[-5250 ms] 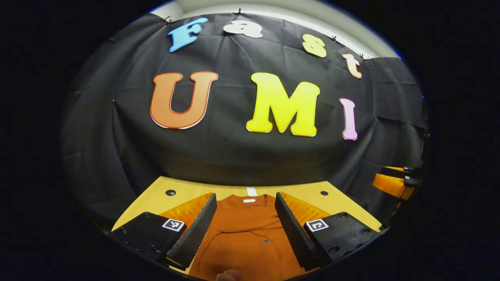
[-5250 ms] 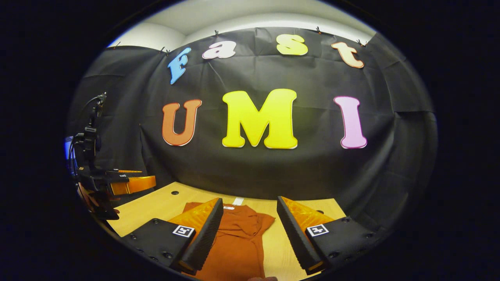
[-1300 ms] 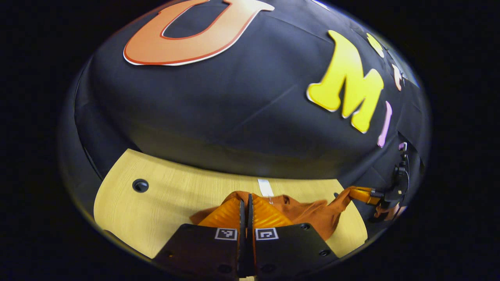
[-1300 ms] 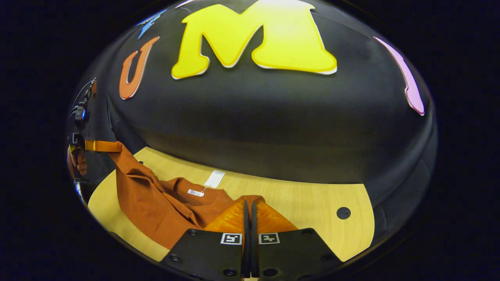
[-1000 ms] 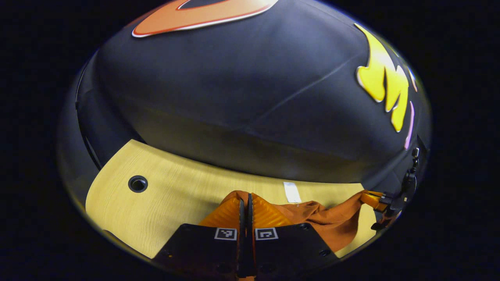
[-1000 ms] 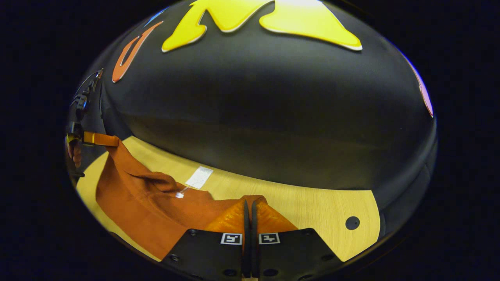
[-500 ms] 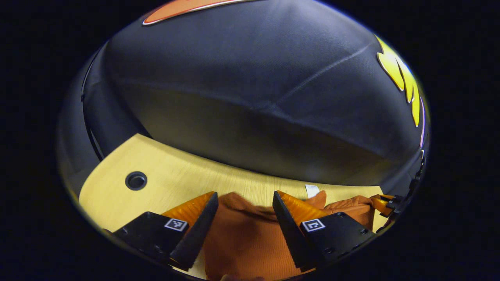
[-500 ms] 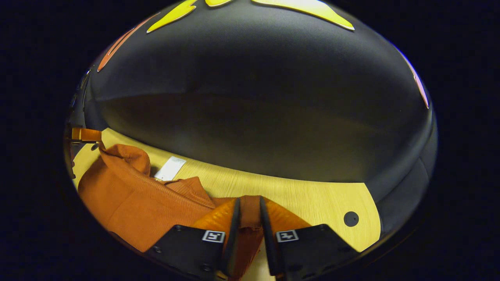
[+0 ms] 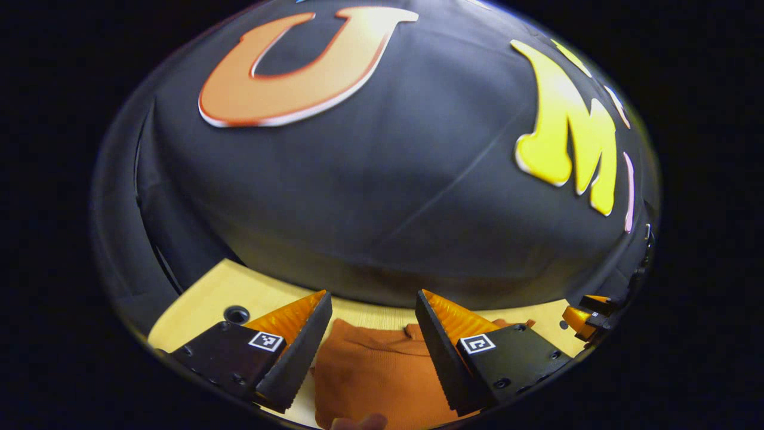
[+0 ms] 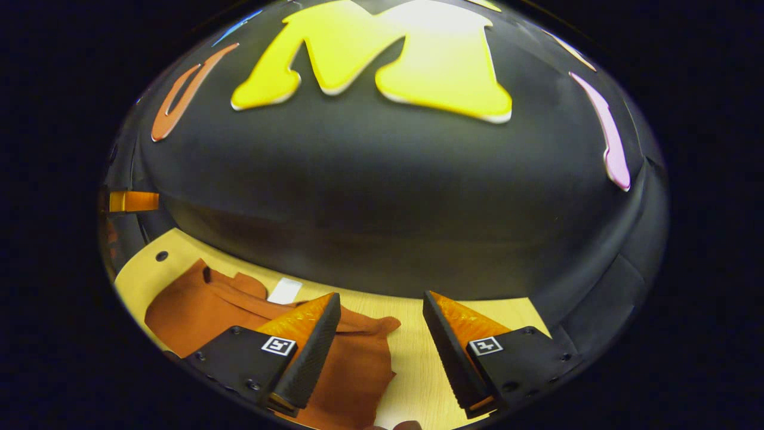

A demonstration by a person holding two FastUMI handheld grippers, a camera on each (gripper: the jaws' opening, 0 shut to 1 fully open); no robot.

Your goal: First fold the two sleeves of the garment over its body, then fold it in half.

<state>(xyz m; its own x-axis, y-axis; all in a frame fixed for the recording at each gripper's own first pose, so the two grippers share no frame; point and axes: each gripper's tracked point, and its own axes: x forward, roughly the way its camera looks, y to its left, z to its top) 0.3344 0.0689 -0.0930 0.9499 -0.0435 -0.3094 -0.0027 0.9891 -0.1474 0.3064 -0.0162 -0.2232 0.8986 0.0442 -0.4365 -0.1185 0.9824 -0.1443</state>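
Note:
The rust-orange garment (image 9: pixel 370 370) lies on the wooden table (image 9: pixel 203 298), folded into a compact stack with rumpled edges. In the left gripper view my left gripper (image 9: pixel 373 297) hangs open a little above it, nothing between its fingers. In the right gripper view the garment (image 10: pixel 197 310) spreads to the left, and one flap (image 10: pixel 358 364) reaches under my open right gripper (image 10: pixel 381 297), which holds nothing. A white tag (image 10: pixel 285 291) lies at the garment's far edge. The right gripper (image 9: pixel 588 316) shows at the right edge of the left gripper view.
The black cloth wall stands right behind the table's far edge. A round hole (image 9: pixel 237 313) sits in the table at the left, and a small hole (image 10: pixel 162 256) shows in the right gripper view. Bare wood (image 10: pixel 412 370) lies right of the garment.
Both grippers were shut on the garment's edge a second ago and carried it towards the wall. They have since let go, opened wide and risen, and the garment has settled flat.

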